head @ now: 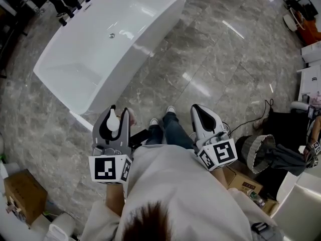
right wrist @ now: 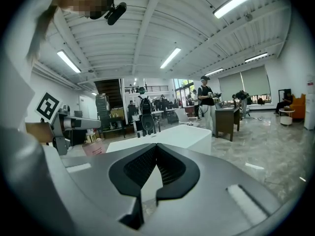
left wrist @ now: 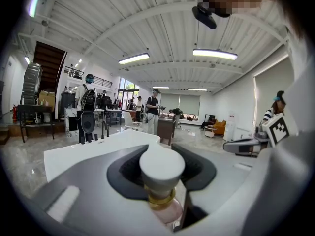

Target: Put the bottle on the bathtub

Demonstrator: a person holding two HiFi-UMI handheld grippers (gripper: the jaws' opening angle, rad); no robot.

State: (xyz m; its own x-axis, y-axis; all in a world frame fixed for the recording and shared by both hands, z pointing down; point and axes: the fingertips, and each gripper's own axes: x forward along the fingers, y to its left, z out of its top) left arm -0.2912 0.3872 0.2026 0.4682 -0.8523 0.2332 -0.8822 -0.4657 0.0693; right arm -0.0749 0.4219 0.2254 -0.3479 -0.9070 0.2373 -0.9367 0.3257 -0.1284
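Left gripper (head: 113, 113) is clamped on the bottle (left wrist: 161, 181). The pads sit on either side just under the white round cap, and the bottle is upright. It has a gold collar below the cap and a pinkish clear body below that. I can't tell how full it is.

Right gripper (right wrist: 156, 154) has its jaws closed together with nothing between them. I'm holding it level with the left one, on the other side of my body.

My shoes (head: 161, 115) are on the grey marble floor (head: 220, 59) between the two grippers.

The bottle is in my left gripper, not on the bathtub (head: 133, 67). From the head view it sits at the tub's near end, by the near corner of the rim.

The bathtub is white and freestanding, and runs away from me towards the upper left. Inside, the basin shows a metal drain (head: 112, 35) on its floor.

There is a cardboard box (head: 22, 192) at my lower left, with its contents not visible. A second box (head: 242, 184) sits to my right next to a pile of dark gear.

Past the tub's far end, people (left wrist: 153, 109) are standing among desks.
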